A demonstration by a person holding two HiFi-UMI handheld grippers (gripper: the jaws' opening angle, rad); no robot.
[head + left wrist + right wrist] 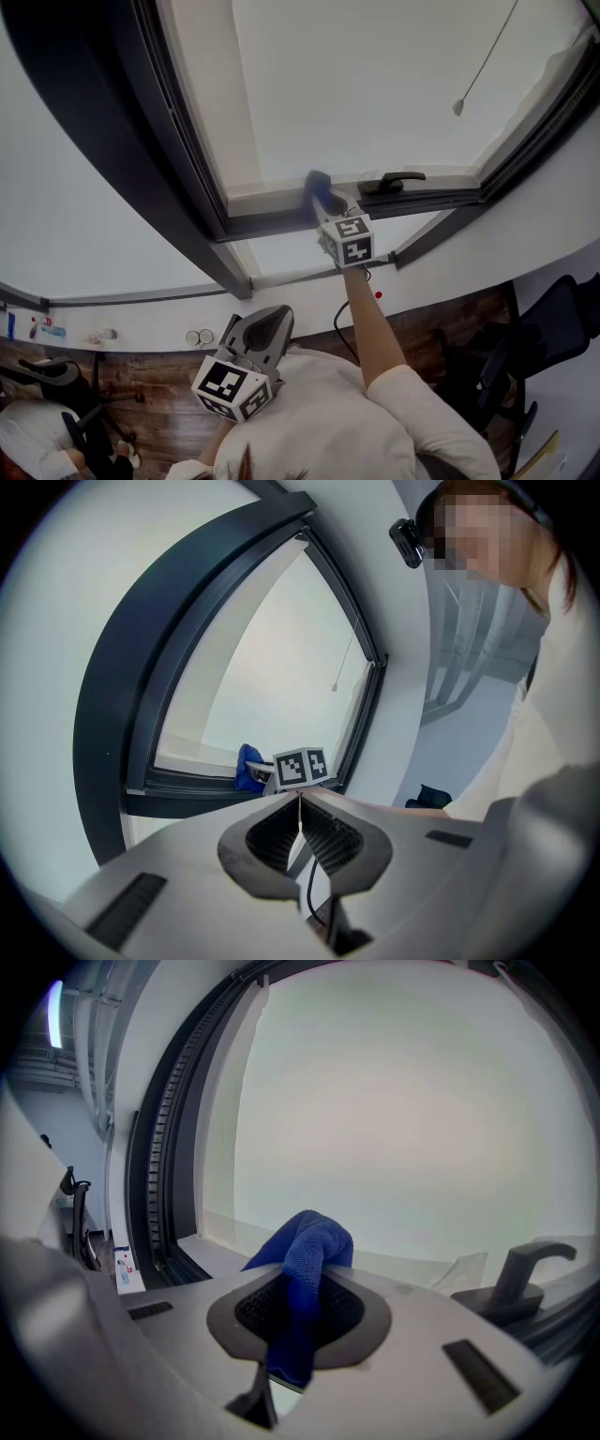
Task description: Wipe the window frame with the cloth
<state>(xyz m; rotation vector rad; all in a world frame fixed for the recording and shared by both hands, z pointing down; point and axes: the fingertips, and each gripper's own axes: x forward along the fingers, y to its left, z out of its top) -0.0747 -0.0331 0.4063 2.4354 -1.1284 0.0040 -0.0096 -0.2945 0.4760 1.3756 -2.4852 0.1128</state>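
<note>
- Your right gripper (300, 1283) clamps a blue cloth (311, 1241) against the dark window frame (267, 223), near its handle (394, 182).
- Your left gripper (300, 806) is closed with nothing between its jaws.

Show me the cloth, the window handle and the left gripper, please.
cloth (314, 1237): right gripper view, on the blue fold at its top.
window handle (398, 180): head view, middle of the dark lever.
left gripper (300, 801): left gripper view, where its closed fingertips meet.

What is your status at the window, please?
Right gripper shut on blue cloth, at window frame. Left gripper shut, empty, low. Window handle close beside cloth.
</note>
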